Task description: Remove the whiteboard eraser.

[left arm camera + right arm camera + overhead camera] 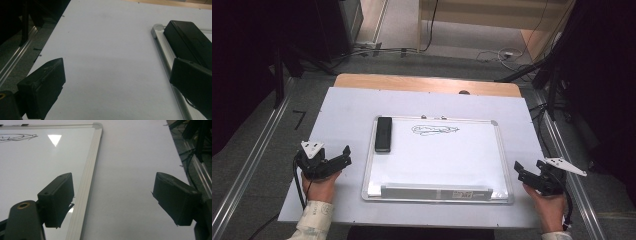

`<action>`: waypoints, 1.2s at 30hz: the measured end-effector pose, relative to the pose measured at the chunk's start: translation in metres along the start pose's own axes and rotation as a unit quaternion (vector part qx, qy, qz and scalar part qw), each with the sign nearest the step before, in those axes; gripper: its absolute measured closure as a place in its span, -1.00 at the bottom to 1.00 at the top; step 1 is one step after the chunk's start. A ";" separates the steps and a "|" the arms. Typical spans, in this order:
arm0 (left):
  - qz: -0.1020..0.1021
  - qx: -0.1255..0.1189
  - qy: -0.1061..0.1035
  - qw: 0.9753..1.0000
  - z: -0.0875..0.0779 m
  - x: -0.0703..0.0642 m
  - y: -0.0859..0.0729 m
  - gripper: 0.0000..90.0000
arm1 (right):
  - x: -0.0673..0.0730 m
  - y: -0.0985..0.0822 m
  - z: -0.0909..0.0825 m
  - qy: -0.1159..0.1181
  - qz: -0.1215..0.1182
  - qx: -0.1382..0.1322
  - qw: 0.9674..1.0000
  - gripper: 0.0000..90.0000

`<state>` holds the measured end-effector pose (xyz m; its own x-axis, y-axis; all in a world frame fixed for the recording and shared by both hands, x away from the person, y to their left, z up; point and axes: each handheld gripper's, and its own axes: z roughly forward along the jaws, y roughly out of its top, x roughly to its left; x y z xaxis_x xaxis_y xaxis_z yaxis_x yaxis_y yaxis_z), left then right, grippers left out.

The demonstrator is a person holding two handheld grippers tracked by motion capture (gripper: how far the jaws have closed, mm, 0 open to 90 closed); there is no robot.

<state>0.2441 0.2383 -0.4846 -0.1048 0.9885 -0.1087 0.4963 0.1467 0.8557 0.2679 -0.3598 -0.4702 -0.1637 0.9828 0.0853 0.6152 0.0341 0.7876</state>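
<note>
A whiteboard with a silver frame lies flat in the middle of the white table cover. A black eraser rests on its upper left corner, and a dark scribble runs near its top edge. My left gripper stands open and empty just left of the board. In the left gripper view the eraser lies ahead of the left gripper, beyond its right jaw. My right gripper is open and empty at the board's right edge. In the right gripper view, the right gripper straddles the board's frame.
A long silver tray runs along the whiteboard's near edge. The white cover overlies a wooden table. Metal rails flank the table on both sides. Cables lie on the floor behind it.
</note>
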 end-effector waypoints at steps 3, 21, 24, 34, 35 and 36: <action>-0.001 0.003 -0.014 1.000 0.000 -0.004 0.001 -0.94 | 0.002 0.000 0.002 0.003 -0.006 0.011 1.000 -0.65; 0.006 0.003 -0.034 0.999 0.012 -0.031 0.023 -0.91 | 0.006 0.001 -0.002 0.023 -0.009 0.013 1.000 -0.65; 0.001 0.001 -0.037 0.999 0.018 -0.038 0.029 -0.91 | 0.005 0.000 -0.002 0.024 -0.008 0.013 1.000 -0.65; 0.010 0.024 -0.046 0.999 0.046 -0.064 0.042 -0.88 | 0.004 -0.001 0.000 0.021 -0.002 0.020 1.000 -0.65; 0.011 0.026 -0.045 0.999 0.048 -0.066 0.042 -0.88 | 0.004 -0.001 0.000 0.020 0.000 0.021 1.000 -0.65; 0.011 0.027 -0.046 0.999 0.050 -0.068 0.043 -0.88 | 0.004 -0.001 0.000 0.020 0.000 0.021 1.000 -0.65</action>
<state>0.3159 0.1789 -0.4657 -0.0156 0.9902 -0.1385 0.5443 0.1246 0.8296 0.2668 -0.3561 -0.4703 -0.1928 0.9750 0.1102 0.6470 0.0419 0.7613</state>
